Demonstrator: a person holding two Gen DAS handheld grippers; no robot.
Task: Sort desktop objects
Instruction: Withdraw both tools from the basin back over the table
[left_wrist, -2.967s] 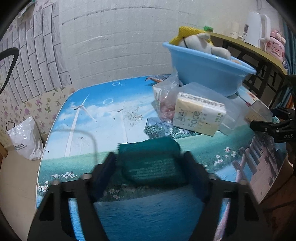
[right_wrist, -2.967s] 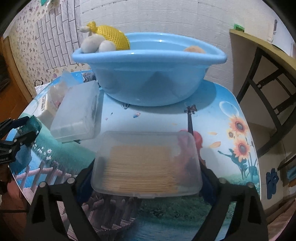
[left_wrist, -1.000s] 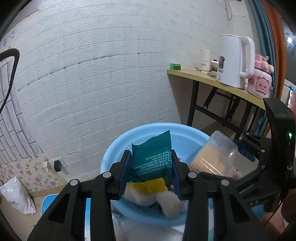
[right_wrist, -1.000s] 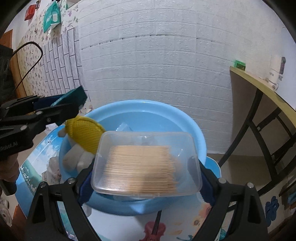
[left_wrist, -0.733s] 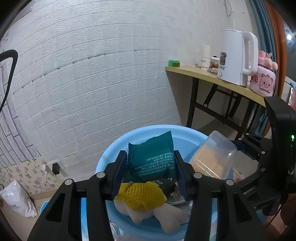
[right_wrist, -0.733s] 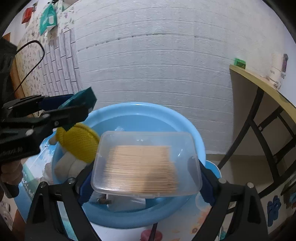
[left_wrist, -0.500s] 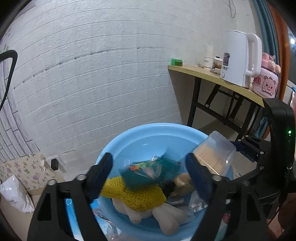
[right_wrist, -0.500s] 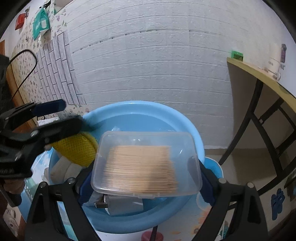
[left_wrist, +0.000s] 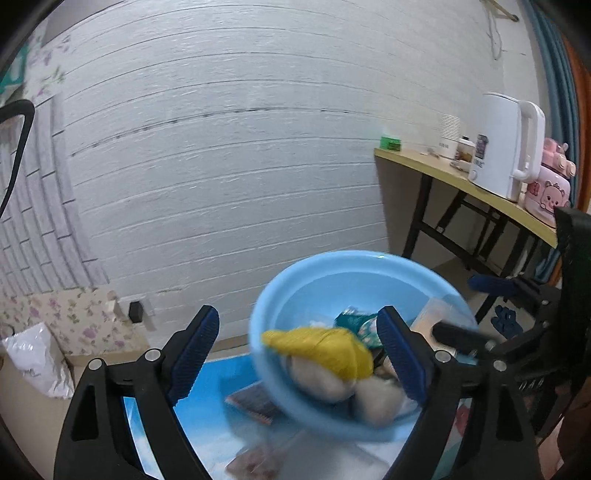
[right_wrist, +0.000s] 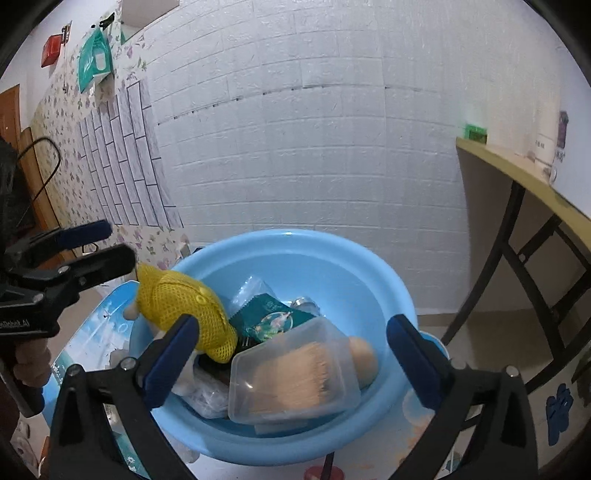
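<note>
**Both drops made; the basin is filling up**

The toothpick box (right_wrist: 291, 380) has landed tilted, leaning on the other contents of the basin (right_wrist: 332, 254). If its lid is loose, a knock from either gripper on the way out could spill it. The yellow-netted toy (right_wrist: 184, 310) hangs over the near rim and could tip out onto the counter (right_wrist: 88, 332) if nudged.

The left gripper (left_wrist: 295, 354) and right gripper (right_wrist: 291, 350) are both released and empty, their jaws having just been opening; nothing sits between the pads.

In the basin: the toy, the green packet (right_wrist: 269, 321), the box, a clear bag (right_wrist: 207, 395) and a tan rounded thing (right_wrist: 364, 356).
</note>
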